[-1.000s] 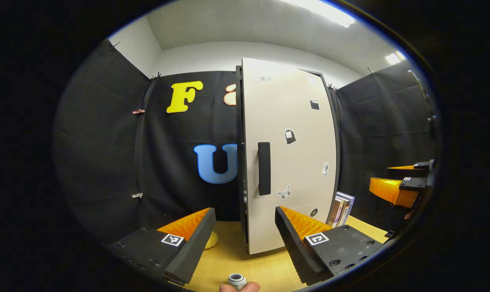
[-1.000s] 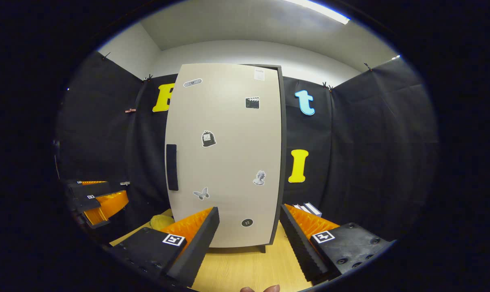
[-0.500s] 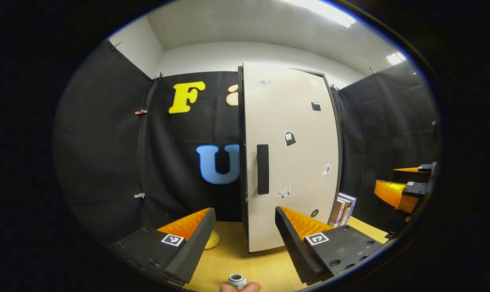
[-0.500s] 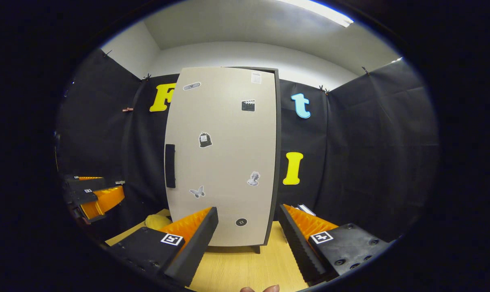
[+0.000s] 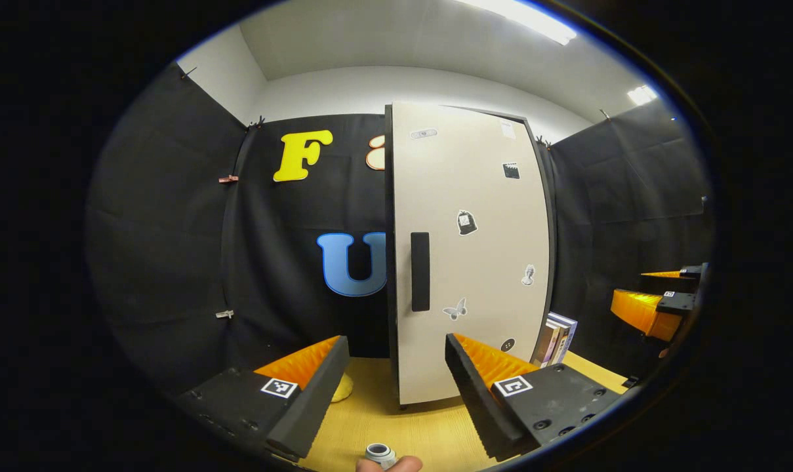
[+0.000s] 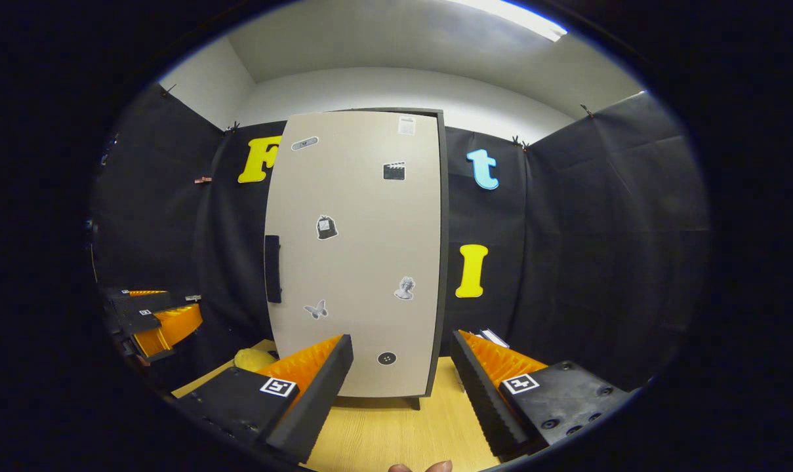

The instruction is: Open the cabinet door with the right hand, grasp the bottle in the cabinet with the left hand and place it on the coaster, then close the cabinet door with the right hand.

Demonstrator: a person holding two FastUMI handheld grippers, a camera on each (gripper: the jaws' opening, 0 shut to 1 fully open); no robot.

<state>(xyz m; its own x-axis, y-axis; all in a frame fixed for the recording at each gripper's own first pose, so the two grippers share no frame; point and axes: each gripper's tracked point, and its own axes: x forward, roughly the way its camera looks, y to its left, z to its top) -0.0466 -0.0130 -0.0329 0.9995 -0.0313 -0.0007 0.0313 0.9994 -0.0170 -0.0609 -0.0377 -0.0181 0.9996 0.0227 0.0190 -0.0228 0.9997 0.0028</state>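
- Black cloth walls close in a light wooden desk (image 6: 383,439), with a white ceiling and a strip light above.
- At the back of the desk stands a tall dark-framed cabinet; its beige flat door (image 6: 357,262) is closed and dotted with small stickers, and a black vertical bar handle (image 6: 273,269) sits on the door's left edge.
- The bottle and coaster cannot be made out; the closed door hides the cabinet's inside.
- The left gripper (image 5: 396,377) hangs over the front of the desk facing the door's handle edge (image 5: 420,271), fingers spread wide with nothing between them.
- The right gripper (image 6: 401,370) faces the door squarely, fingers likewise spread apart and empty, clear of the handle.
- A soft yellow rounded object (image 6: 255,358) lies on the desk left of the cabinet.
- A few upright books (image 5: 553,337) stand against the cabinet's right side.
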